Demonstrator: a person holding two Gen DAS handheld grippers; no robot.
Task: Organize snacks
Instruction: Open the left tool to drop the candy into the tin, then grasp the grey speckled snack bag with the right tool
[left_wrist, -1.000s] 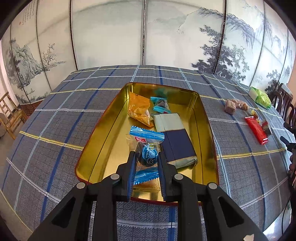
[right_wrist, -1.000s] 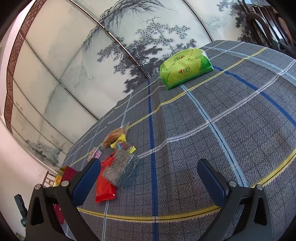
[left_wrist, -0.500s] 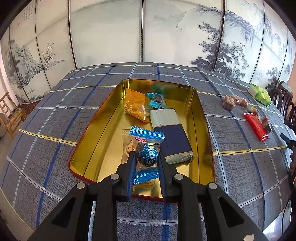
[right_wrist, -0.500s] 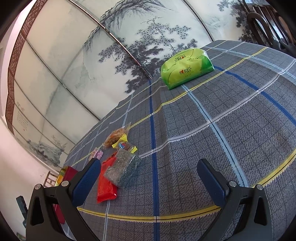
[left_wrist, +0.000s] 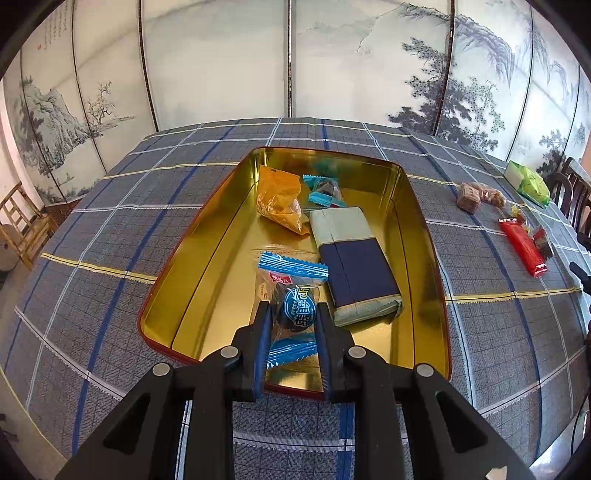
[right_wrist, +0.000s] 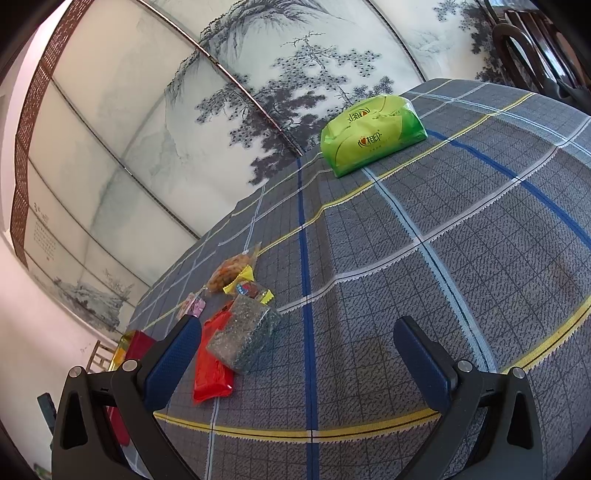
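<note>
My left gripper (left_wrist: 291, 314) is shut on a blue-wrapped round snack (left_wrist: 298, 305) and holds it over the near end of a gold tin tray (left_wrist: 421, 236). In the tray lie an orange packet (left_wrist: 279, 199), a small blue candy (left_wrist: 325, 190), a navy and pale green pack (left_wrist: 352, 266) and a clear packet (left_wrist: 266, 284). My right gripper (right_wrist: 295, 350) is open and empty above the tablecloth. A grey speckled packet (right_wrist: 242, 338), a red packet (right_wrist: 212, 365) and small candies (right_wrist: 247, 288) lie just left of it.
A green tissue pack (right_wrist: 369, 134) lies at the far side of the plaid tablecloth (right_wrist: 443, 258). Loose snacks (left_wrist: 476, 195) and a red packet (left_wrist: 522, 245) lie right of the tray. Chairs stand at the table's left (left_wrist: 22, 229) and right (left_wrist: 570, 192) edges.
My left gripper has drawn back and risen a little with the blue snack still in it; the tray looks farther away. The right gripper has barely moved.
</note>
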